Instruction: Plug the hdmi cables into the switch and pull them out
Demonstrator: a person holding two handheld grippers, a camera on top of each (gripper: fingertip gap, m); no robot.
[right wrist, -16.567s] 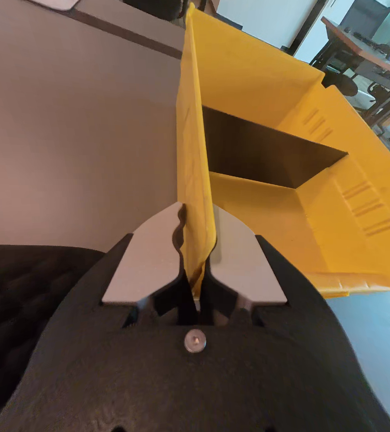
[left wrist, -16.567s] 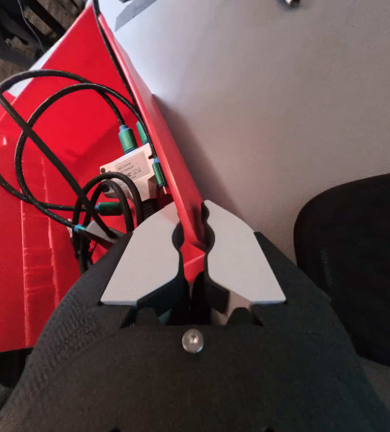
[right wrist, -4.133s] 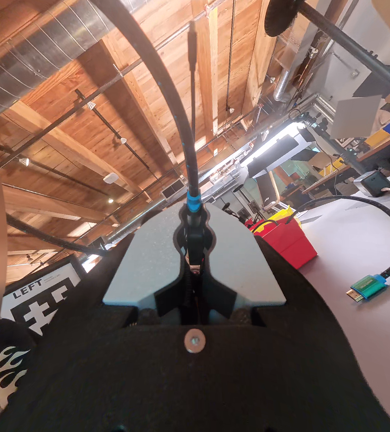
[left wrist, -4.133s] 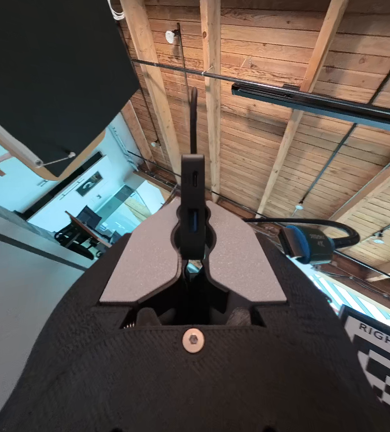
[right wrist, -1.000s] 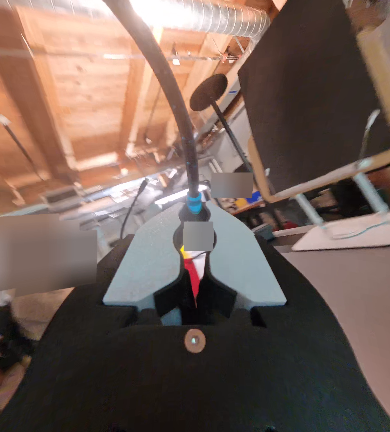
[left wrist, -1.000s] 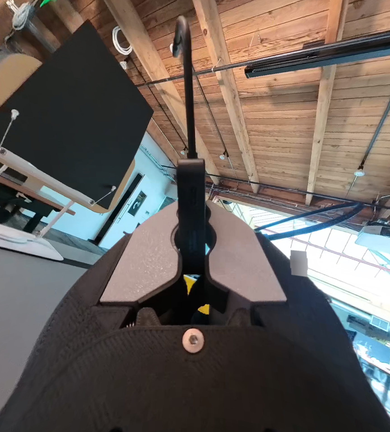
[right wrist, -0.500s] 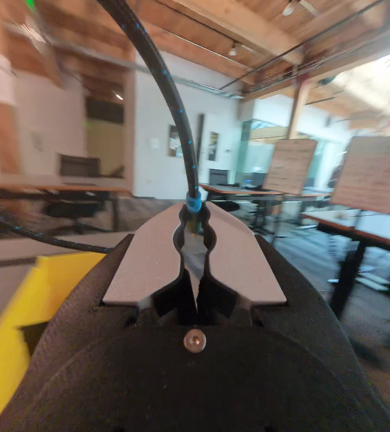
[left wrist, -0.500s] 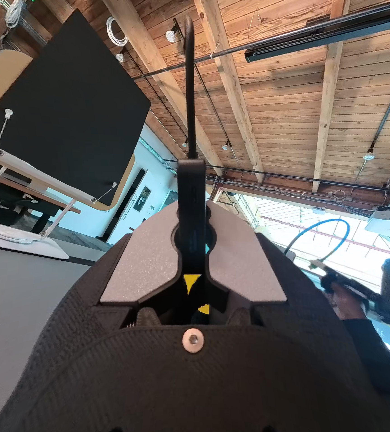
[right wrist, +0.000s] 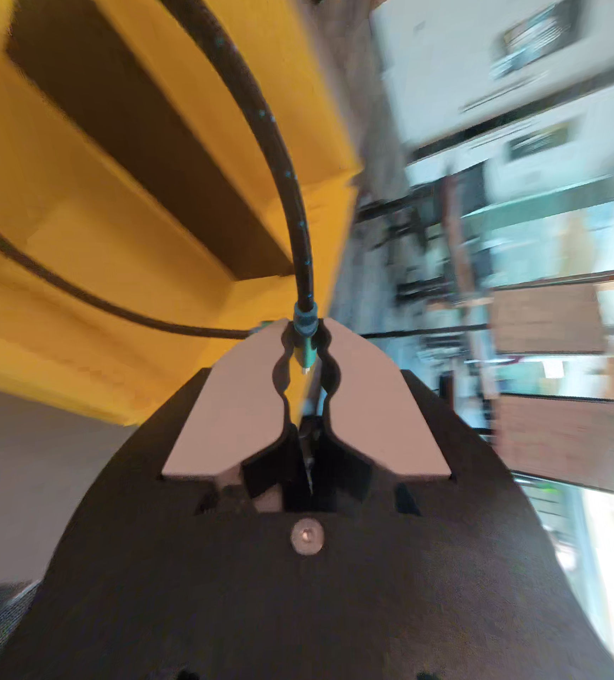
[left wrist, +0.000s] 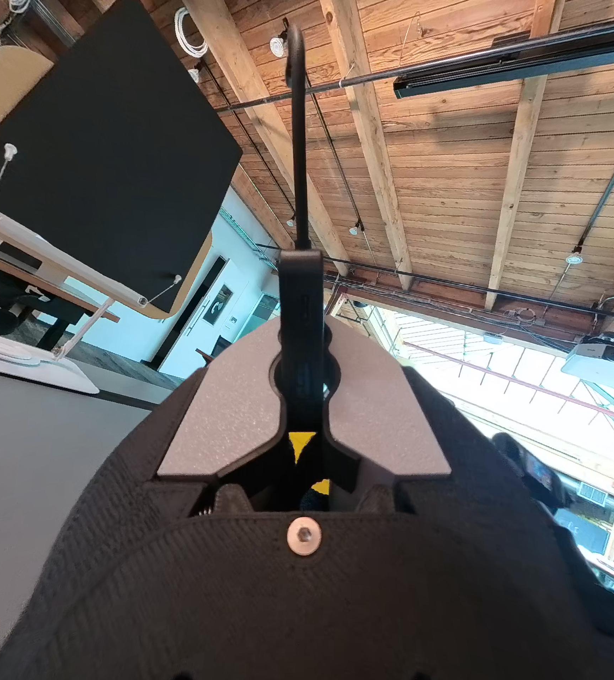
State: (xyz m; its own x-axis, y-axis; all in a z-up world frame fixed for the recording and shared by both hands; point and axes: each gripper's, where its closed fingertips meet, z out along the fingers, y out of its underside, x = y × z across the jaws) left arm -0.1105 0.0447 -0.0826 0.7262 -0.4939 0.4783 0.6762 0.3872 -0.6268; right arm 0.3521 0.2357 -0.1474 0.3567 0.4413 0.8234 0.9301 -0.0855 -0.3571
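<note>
While pinched at its green plug in the right gripper (right wrist: 306, 340), cable (right wrist: 290, 191) runs far along the finger axis, over yellow bin (right wrist: 121, 235); contents too blurred to tell. Left gripper (left wrist: 301, 353) clamped on black switch (left wrist: 301, 294), long axis upright, tail pointing far.
</note>
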